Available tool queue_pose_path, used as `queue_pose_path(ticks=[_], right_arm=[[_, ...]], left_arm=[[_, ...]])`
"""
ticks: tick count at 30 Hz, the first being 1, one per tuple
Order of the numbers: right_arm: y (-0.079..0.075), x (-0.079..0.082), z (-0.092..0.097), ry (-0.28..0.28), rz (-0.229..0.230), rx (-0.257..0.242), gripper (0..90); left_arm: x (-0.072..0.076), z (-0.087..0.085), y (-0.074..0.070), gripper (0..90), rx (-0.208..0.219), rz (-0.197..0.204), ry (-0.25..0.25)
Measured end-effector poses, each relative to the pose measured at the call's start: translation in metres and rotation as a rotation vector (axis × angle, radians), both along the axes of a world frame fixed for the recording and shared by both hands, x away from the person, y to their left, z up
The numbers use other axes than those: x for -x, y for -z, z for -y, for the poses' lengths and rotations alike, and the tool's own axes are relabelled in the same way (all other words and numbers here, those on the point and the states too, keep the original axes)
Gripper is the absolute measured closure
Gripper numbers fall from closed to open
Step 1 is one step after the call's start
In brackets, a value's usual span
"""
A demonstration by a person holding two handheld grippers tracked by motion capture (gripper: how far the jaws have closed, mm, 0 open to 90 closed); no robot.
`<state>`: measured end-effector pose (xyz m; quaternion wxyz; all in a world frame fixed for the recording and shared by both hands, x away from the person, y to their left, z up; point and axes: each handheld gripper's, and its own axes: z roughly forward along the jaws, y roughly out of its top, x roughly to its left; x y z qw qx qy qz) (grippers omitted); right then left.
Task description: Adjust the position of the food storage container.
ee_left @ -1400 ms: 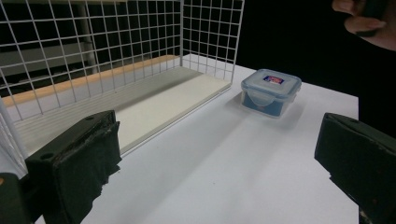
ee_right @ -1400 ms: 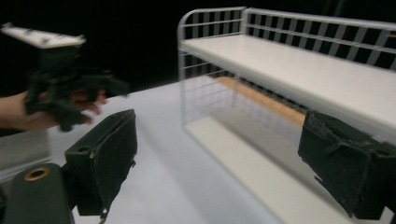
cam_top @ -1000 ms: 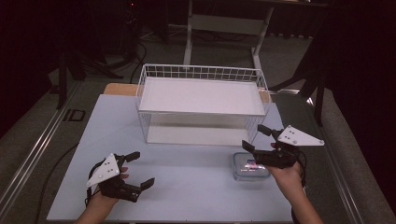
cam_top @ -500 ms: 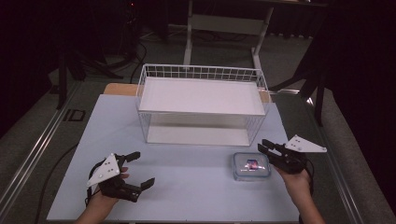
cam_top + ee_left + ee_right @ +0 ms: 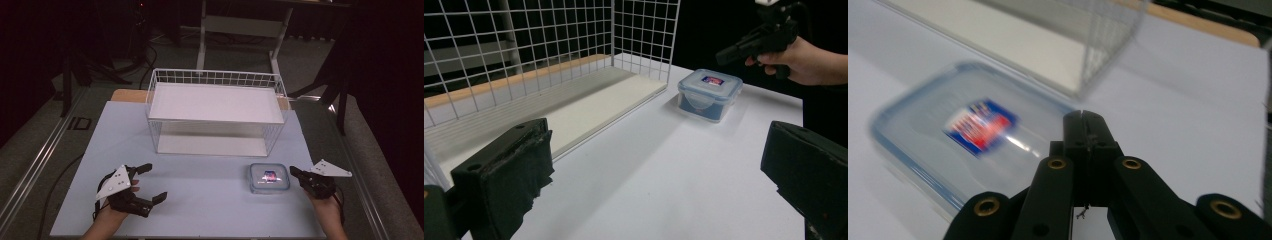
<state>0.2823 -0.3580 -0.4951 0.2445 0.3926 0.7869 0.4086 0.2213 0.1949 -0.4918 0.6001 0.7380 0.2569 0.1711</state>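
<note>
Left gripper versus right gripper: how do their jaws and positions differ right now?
The left gripper has its jaws spread wide with nothing between them; the right gripper has its jaws pressed together, having just been closing on nothing. The left gripper sits far from the lidded container; the right gripper points at it from just beside it. Both are hand-held low over the table.

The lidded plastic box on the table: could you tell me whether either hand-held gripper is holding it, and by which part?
Nothing is held. The right hand-held gripper is shut on nothing beside the box; the left hand-held gripper is open, well away.
</note>
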Motion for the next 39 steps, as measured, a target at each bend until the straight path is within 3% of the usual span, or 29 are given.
queue_pose_path(ticks=[4,15,28,34,37,39], right_arm=[[0.011,0.001,0.007,0.021,-0.027,0.037,90.0],[0.035,-0.005,0.002,0.006,-0.126,0.027,90.0],[0.038,-0.013,-0.029,-0.081,-0.182,-0.001,90.0],[0.035,-0.015,-0.040,-0.109,-0.200,0.005,90.0],[0.033,-0.019,-0.052,-0.144,-0.234,-0.026,90.0],[0.031,-0.022,-0.059,-0.159,-0.227,-0.016,90.0]], left_arm=[[0.000,0.001,0.001,1.0,0.000,-0.002,0.001],[0.000,0.002,0.001,1.0,-0.002,-0.004,0.006],[0.000,0.003,0.001,1.0,-0.008,-0.007,0.012],[0.000,0.004,0.002,1.0,-0.009,-0.009,0.016],[0.000,0.005,0.003,1.0,-0.014,-0.014,0.019],[0.000,0.006,0.003,1.0,-0.021,-0.011,0.017]])
